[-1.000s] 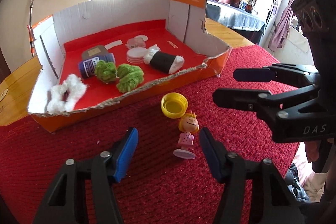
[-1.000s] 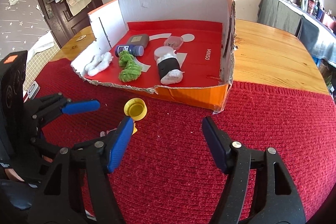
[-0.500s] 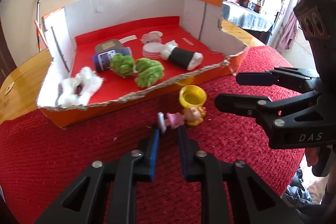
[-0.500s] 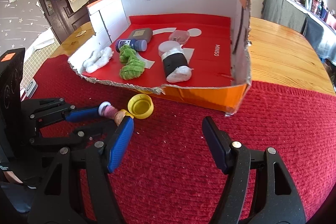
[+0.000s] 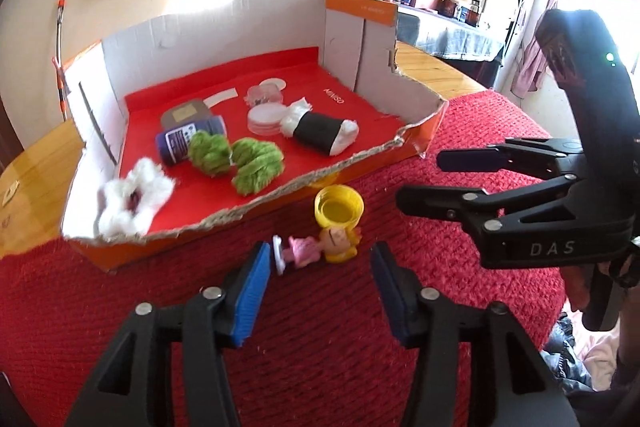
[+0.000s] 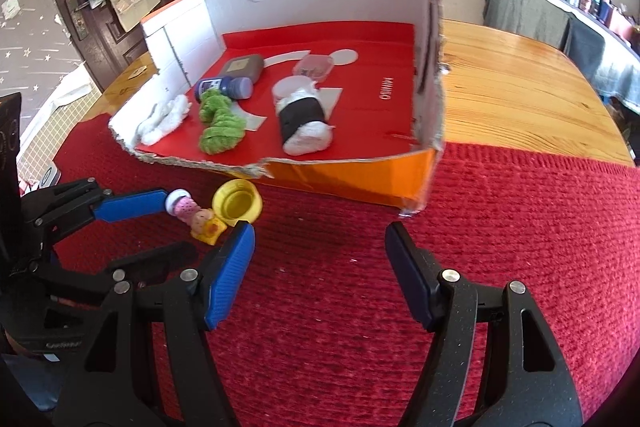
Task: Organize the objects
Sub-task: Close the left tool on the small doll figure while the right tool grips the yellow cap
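A small doll figure [image 5: 320, 247] in pink with a yellow head lies on its side on the red mat, just ahead of my open left gripper [image 5: 318, 287]; it also shows in the right wrist view [image 6: 196, 217]. A yellow cap [image 5: 339, 206] sits open side up behind the doll, and shows in the right wrist view [image 6: 239, 202]. My right gripper [image 6: 320, 267] is open and empty over the mat; it shows in the left wrist view [image 5: 420, 179]. The cardboard box [image 5: 248, 219] holds green fluff [image 5: 256, 165], a white puff, a blue bottle and a black-and-white roll [image 5: 322, 133].
The box's torn front wall [image 6: 344, 175] stands just behind the cap. The red mat [image 6: 500, 227] covers a wooden table [image 6: 520, 99]. A cluttered shelf and a door stand in the background.
My left gripper shut near the standing doll, the doll tipped onto its side, and the gripper has opened again. The doll lies by the yellow cap. The right gripper stayed open.
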Tool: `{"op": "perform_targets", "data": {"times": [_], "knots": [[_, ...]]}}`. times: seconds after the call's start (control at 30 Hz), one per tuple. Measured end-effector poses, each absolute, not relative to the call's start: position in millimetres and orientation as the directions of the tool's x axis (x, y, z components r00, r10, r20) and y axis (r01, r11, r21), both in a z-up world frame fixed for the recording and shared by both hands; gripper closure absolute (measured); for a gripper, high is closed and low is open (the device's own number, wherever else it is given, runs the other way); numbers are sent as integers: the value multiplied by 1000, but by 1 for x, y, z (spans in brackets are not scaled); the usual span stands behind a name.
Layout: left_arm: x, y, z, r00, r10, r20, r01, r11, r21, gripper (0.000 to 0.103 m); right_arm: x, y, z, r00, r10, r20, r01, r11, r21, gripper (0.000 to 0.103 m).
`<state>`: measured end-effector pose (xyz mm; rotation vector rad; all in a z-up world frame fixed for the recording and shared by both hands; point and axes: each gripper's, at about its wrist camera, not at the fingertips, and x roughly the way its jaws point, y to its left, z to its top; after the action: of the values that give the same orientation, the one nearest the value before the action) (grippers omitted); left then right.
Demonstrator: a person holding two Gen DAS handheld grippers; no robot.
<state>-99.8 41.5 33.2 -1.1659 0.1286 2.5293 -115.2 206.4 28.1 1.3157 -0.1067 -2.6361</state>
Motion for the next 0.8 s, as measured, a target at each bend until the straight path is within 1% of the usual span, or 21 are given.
{"op": "perform_targets", "data": {"times": [0.2,0.37,0.57,0.67,0.8], "knots": [[-117,43,23,-575,247,-780,-309,-948,-73,47,-115,213,26,-587,-199,-784,124,-980,156,36],[-115,38,22,-588,206,-782,-289,-957,-34,47,-117,208,22,-579,-213,-787,133,-977,167,36],[-113,4,22,-595,170,-785,-222,-974,-43,47,-123,187,20,-571,-246,-783,178,-968,175,36],[-110,-13,22,-599,145,-787,-186,-982,-39,47,-126,174,18,-571,-244,-784,200,-967,155,36],[-107,-27,21,-603,151,-784,-161,-985,-66,47,-130,159,17,-579,-231,-782,220,-968,123,36]]}}
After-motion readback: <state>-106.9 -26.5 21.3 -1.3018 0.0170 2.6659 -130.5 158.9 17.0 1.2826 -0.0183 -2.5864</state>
